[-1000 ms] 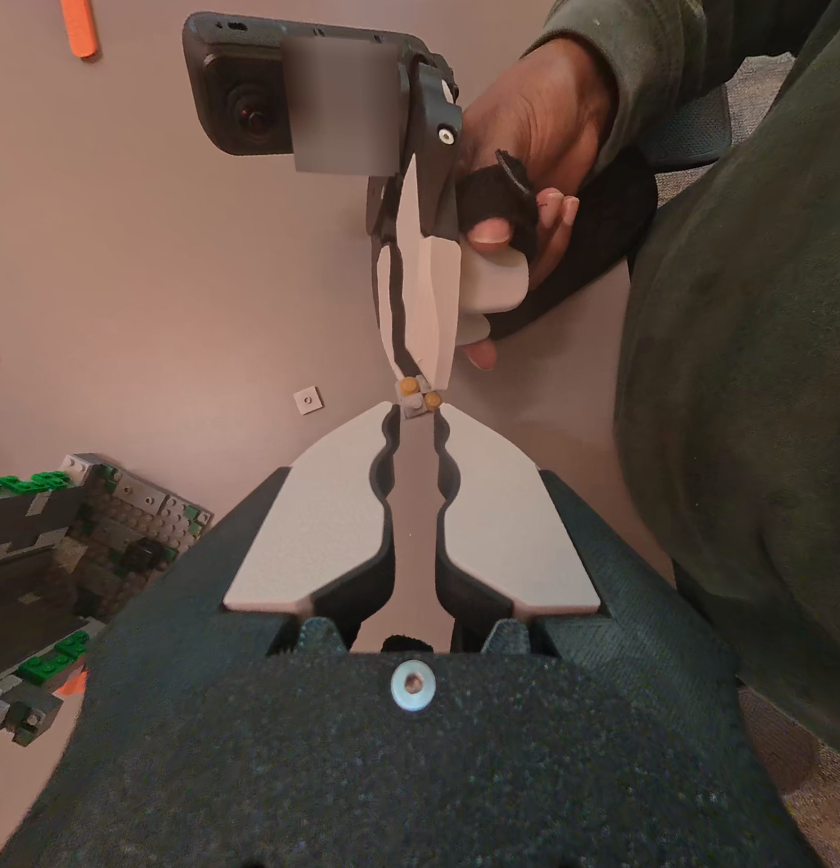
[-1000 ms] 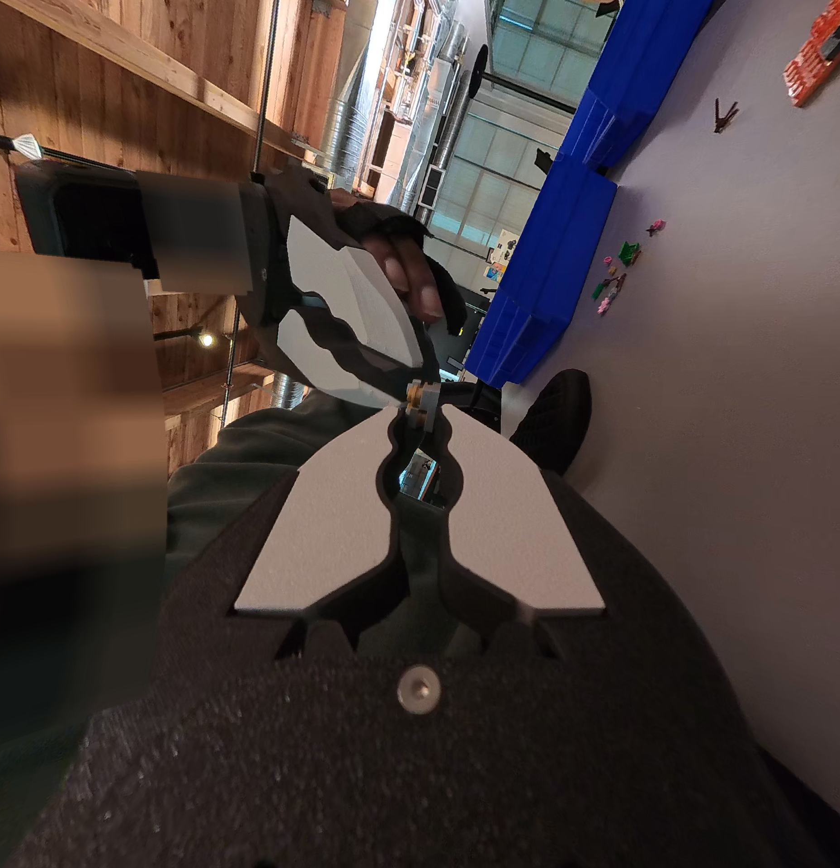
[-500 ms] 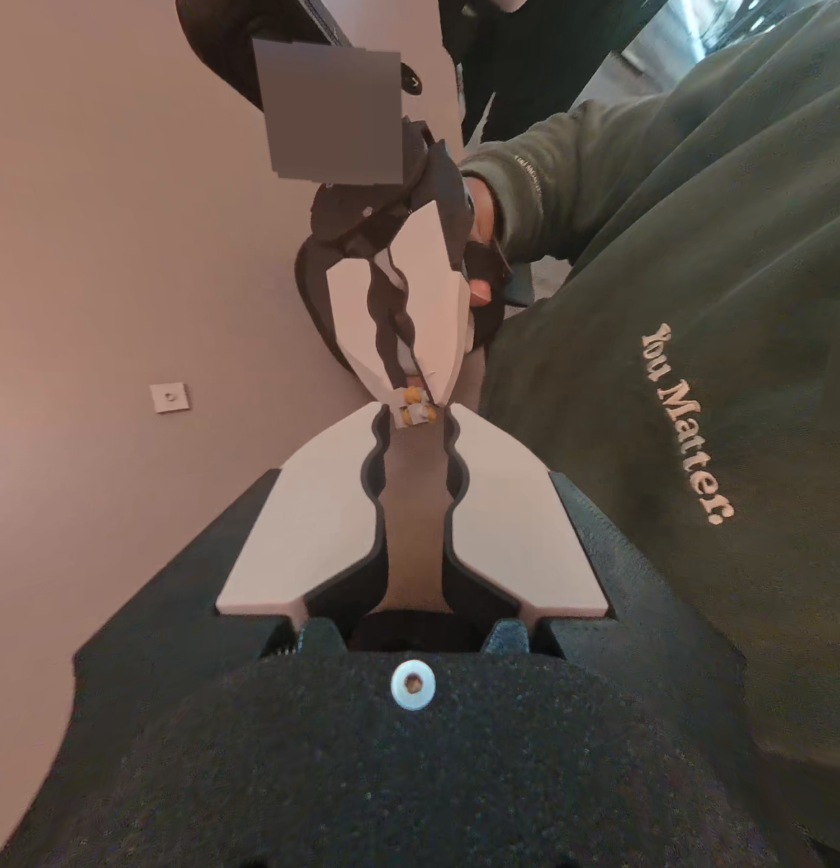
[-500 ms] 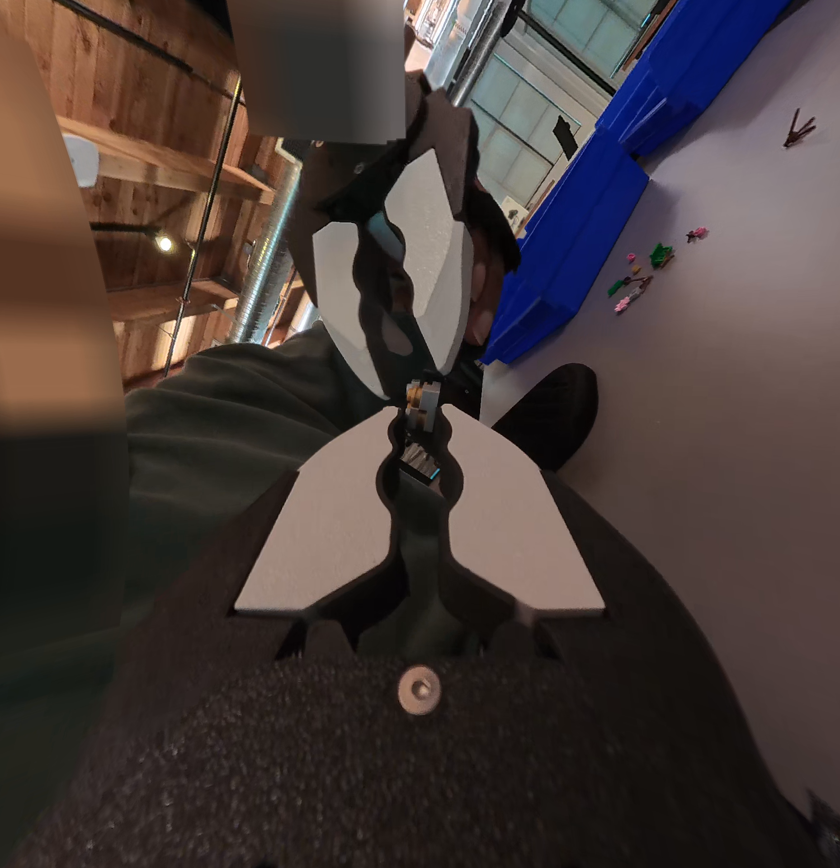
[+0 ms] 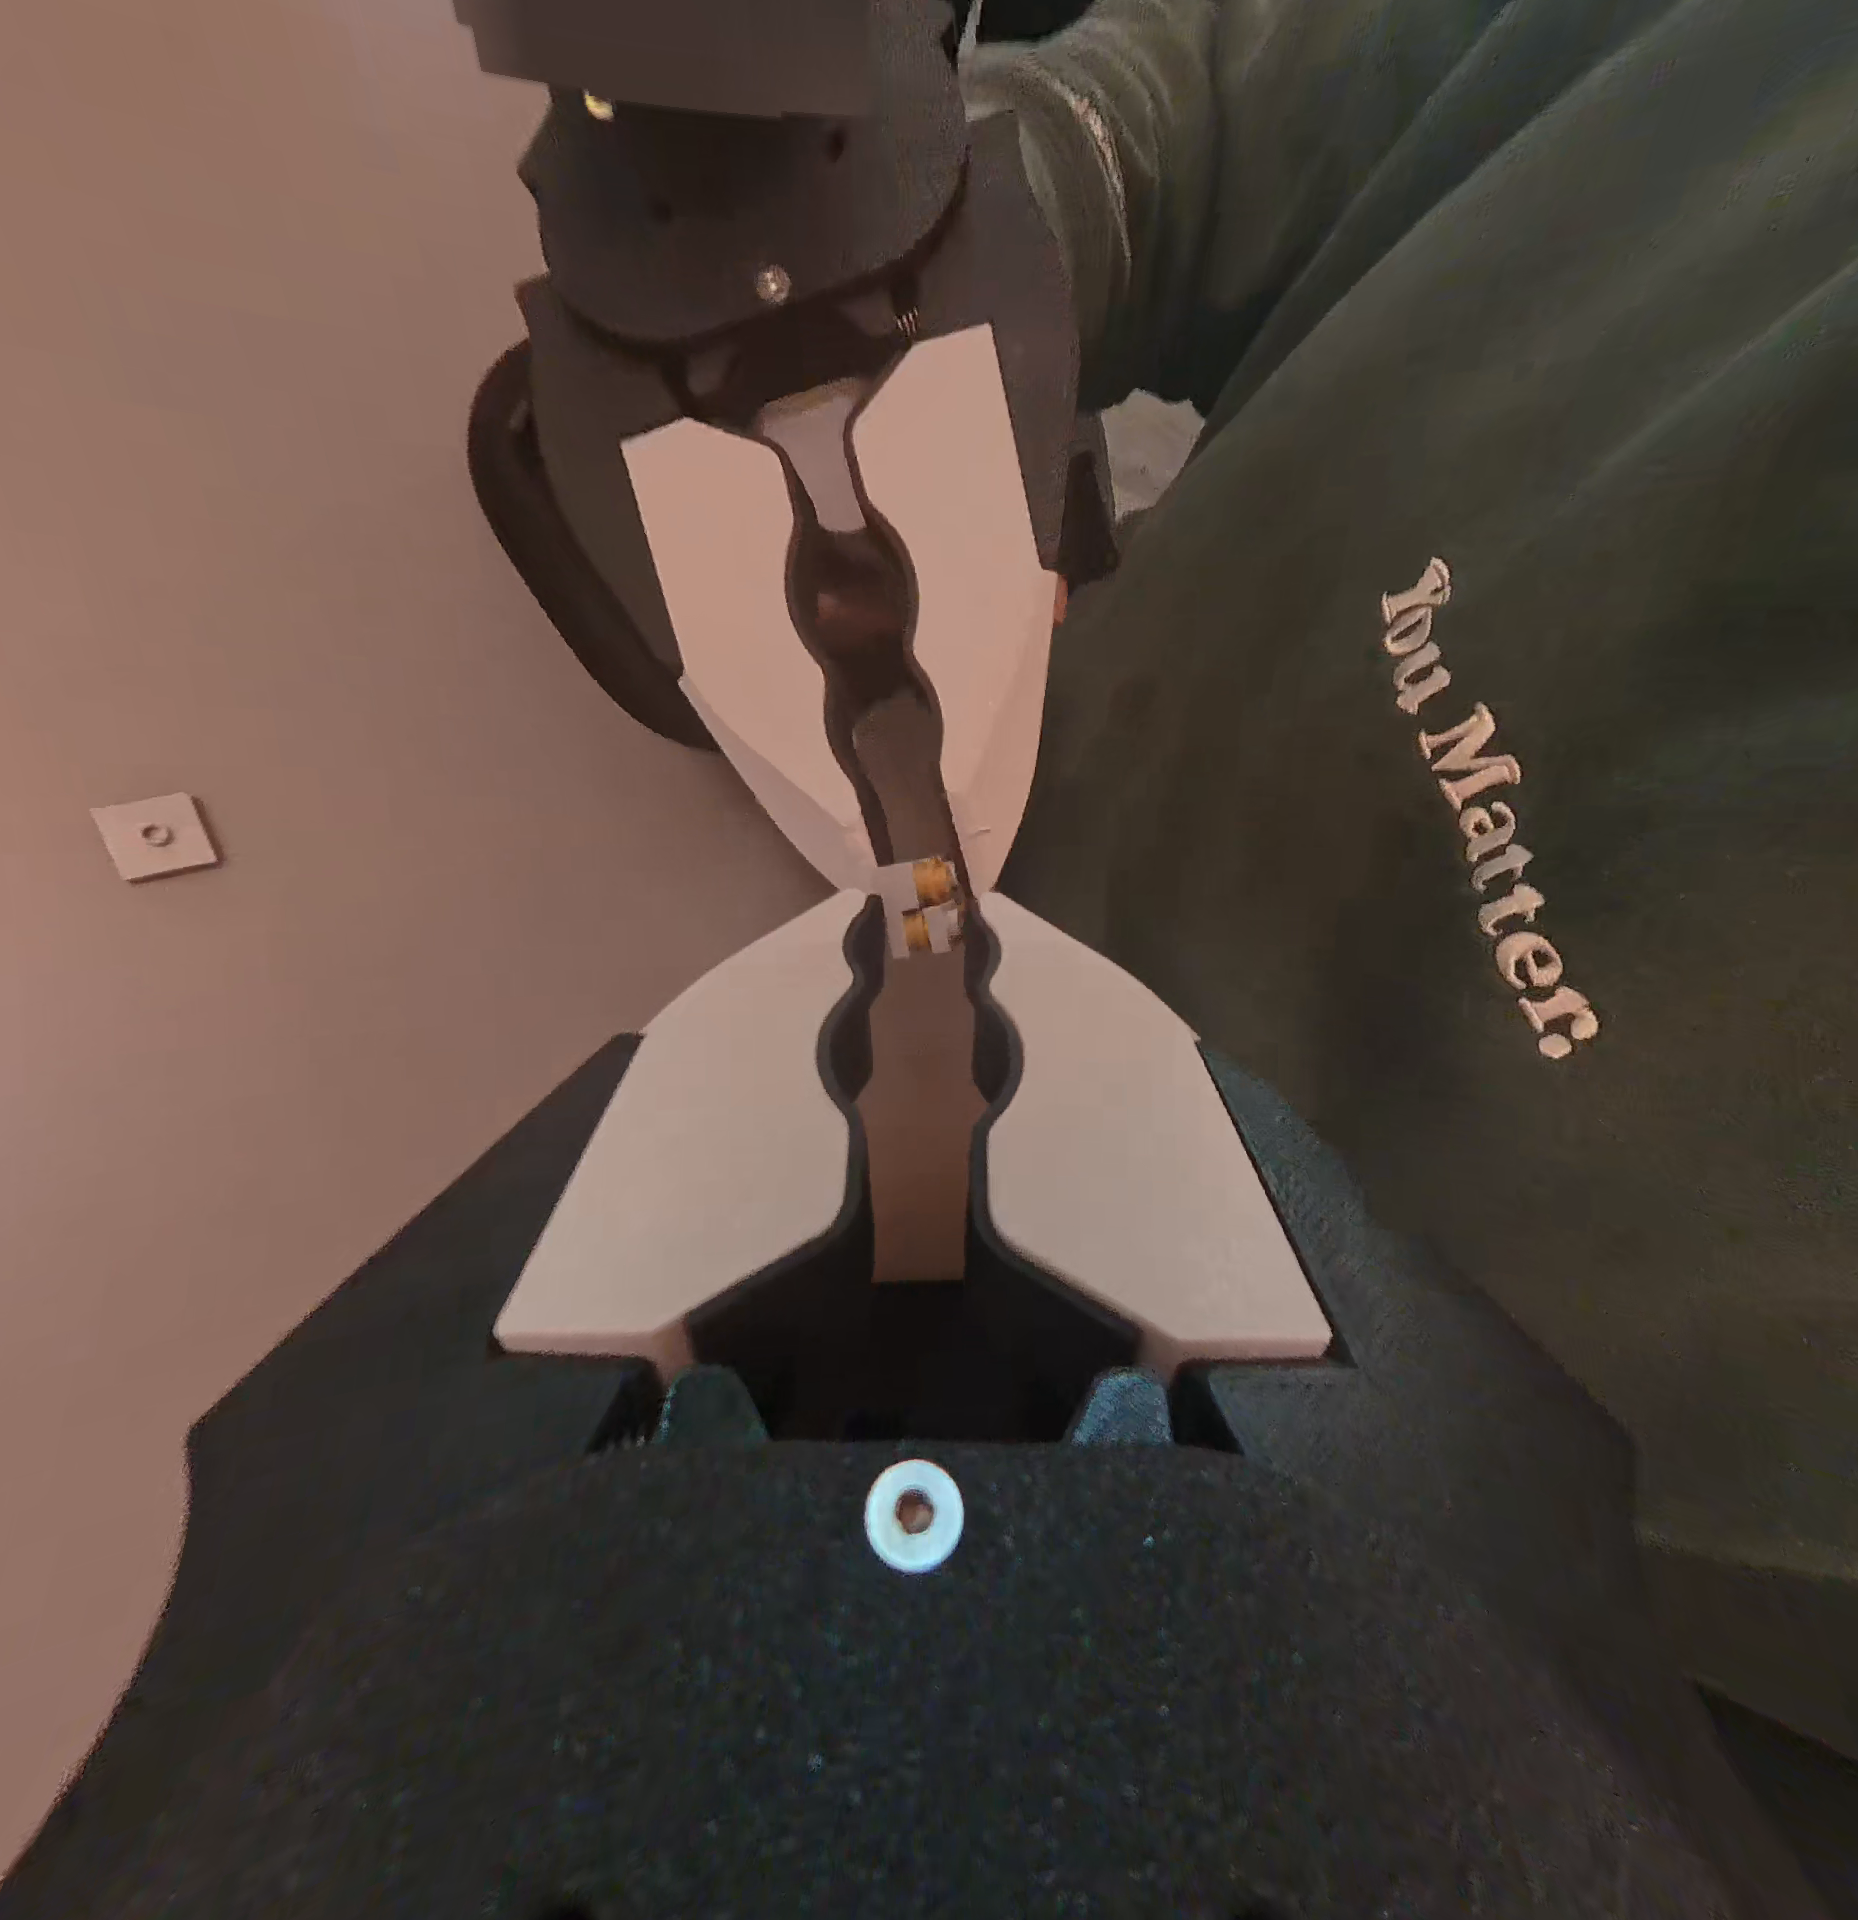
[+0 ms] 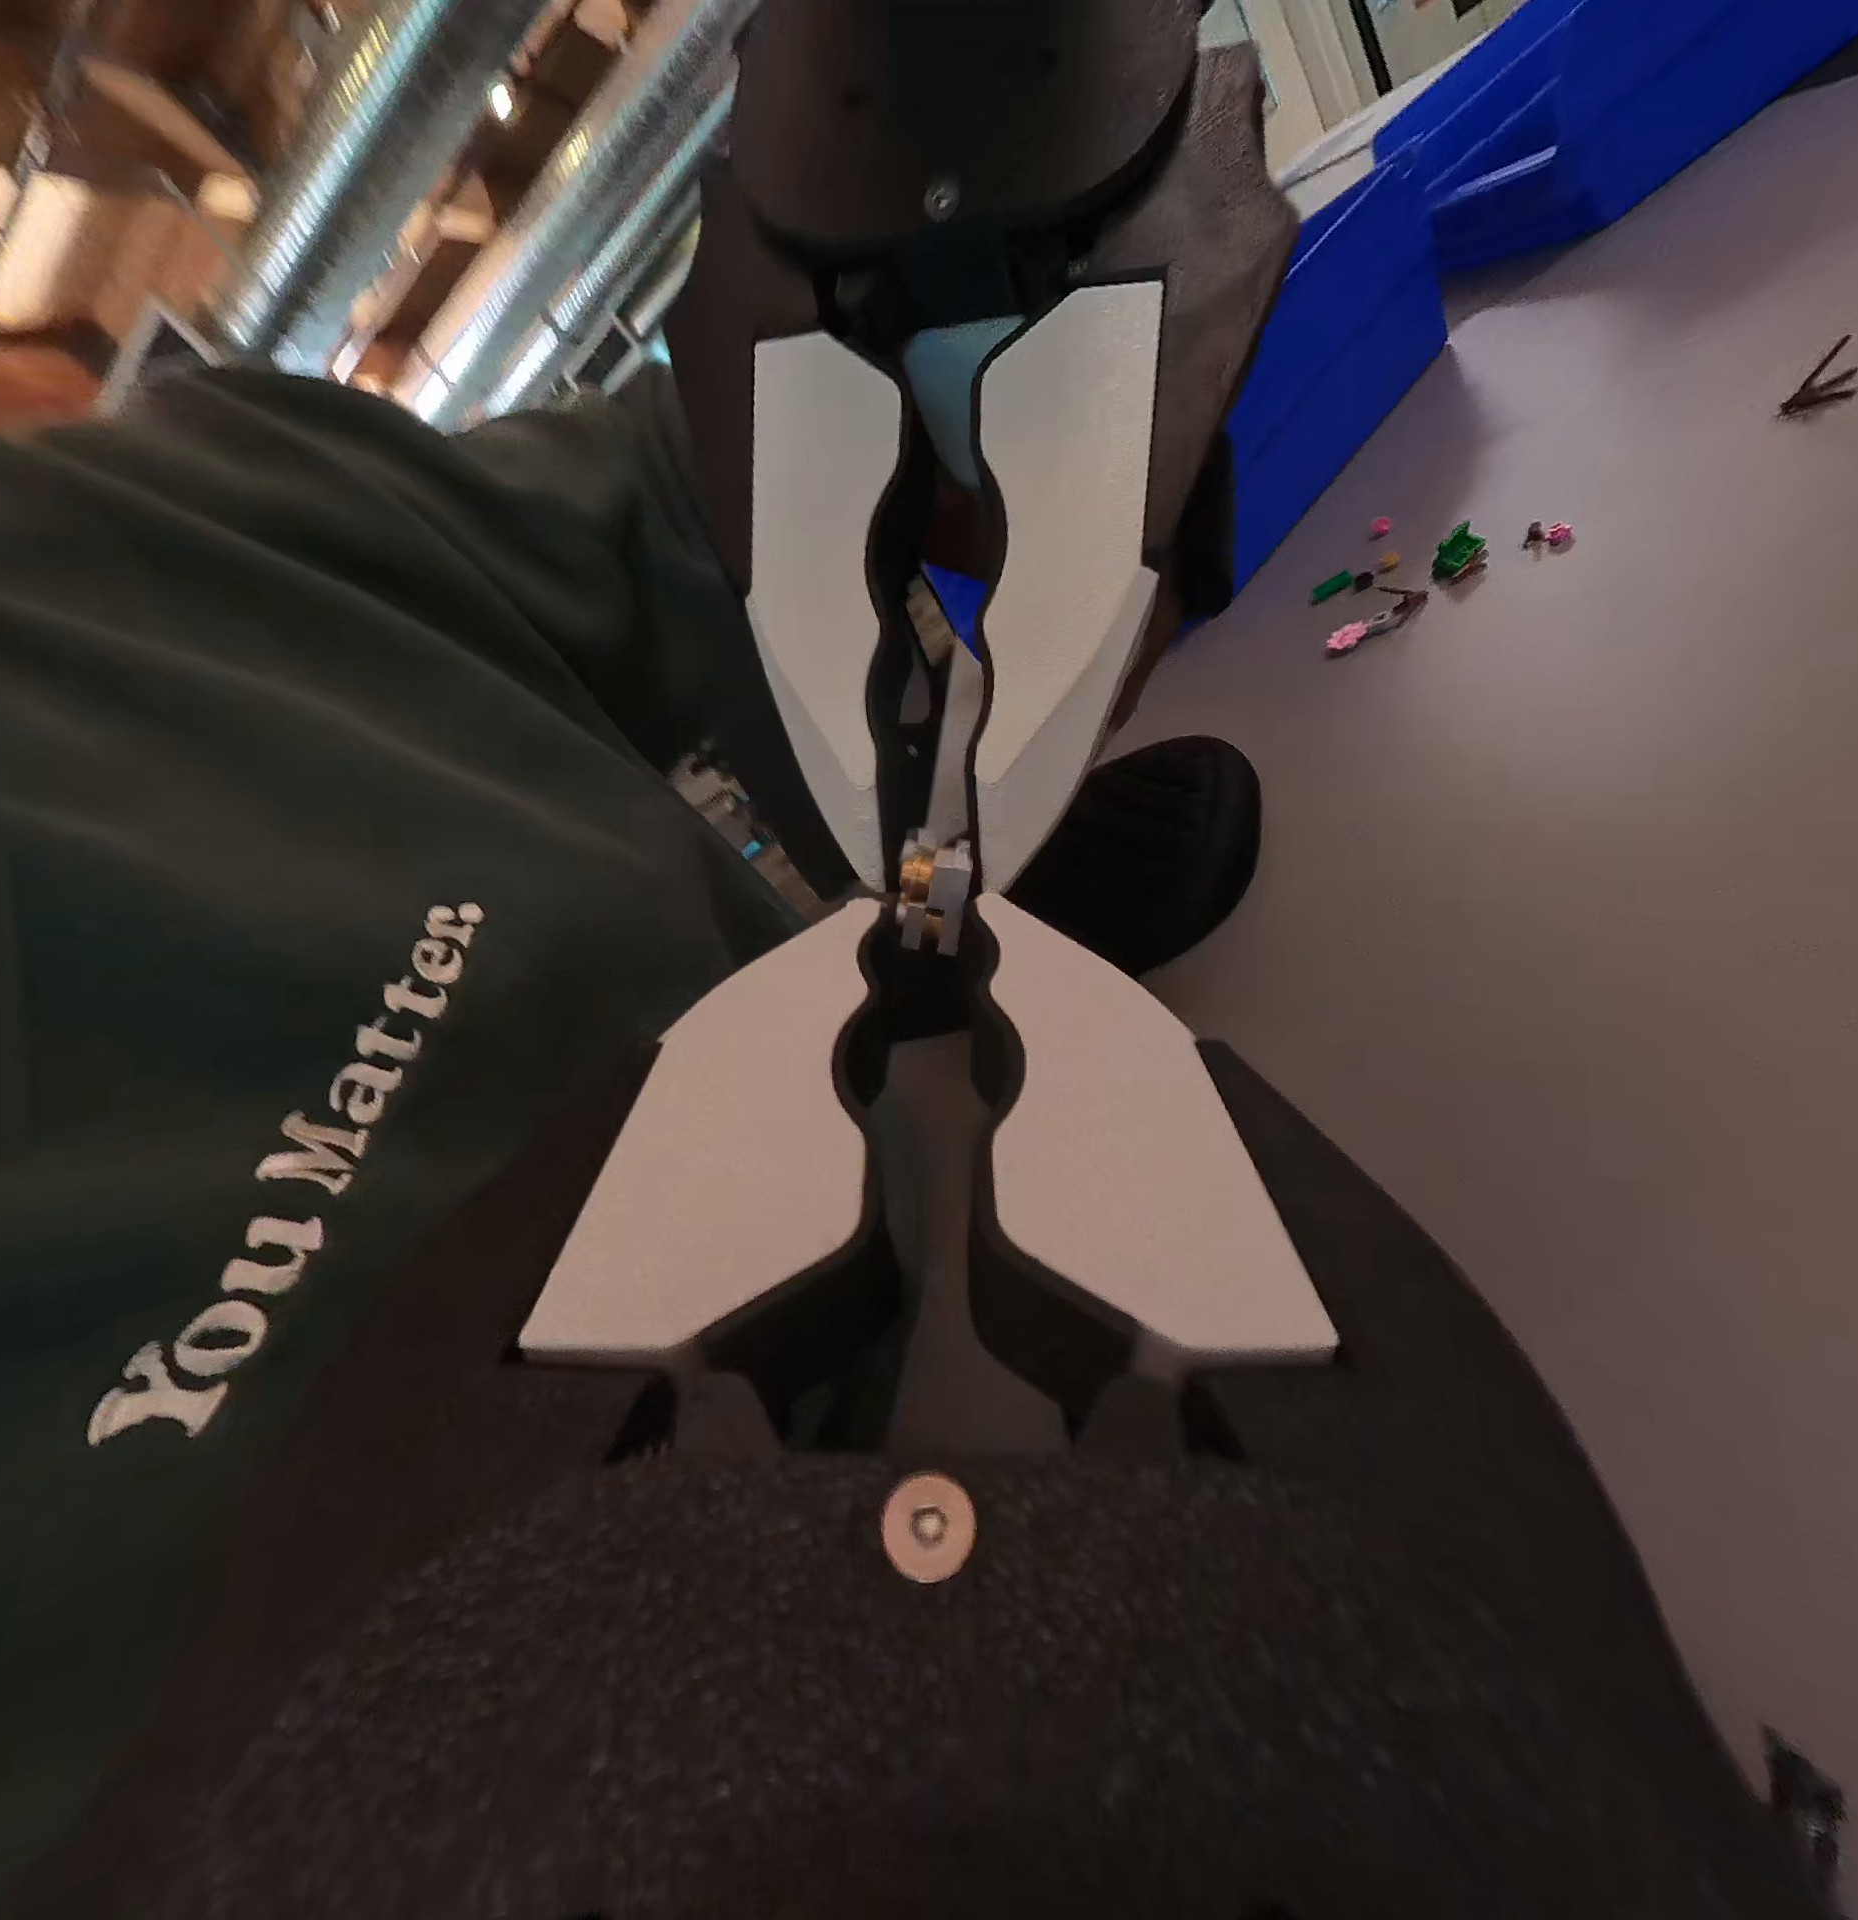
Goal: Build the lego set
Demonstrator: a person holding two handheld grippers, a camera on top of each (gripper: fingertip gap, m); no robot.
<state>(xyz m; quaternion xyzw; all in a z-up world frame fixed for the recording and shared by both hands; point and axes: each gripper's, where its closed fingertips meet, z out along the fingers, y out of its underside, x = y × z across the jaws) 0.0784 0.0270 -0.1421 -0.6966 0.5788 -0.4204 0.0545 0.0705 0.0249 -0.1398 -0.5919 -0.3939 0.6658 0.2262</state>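
A tiny grey lego piece with gold round studs hangs in the air between the two grippers, which meet tip to tip in front of the person's chest. My left gripper comes from below in the left wrist view and is shut on the piece's near end. My right gripper comes from above there and is shut on the far end. In the right wrist view my right gripper is at the bottom, the left gripper is at the top, and the piece is between them.
A small white square tile lies on the table at the left. A black rounded object rests behind the grippers. Blue bins stand at the back. Loose green and pink pieces and a dark twig piece lie on the table. The person's dark green sweatshirt is close. My left and right fingertips are right by each other.
Both grippers have turned to face each other tip to tip and moved closer to the person's chest, still with the small piece between them. The lego build has left the left wrist view.
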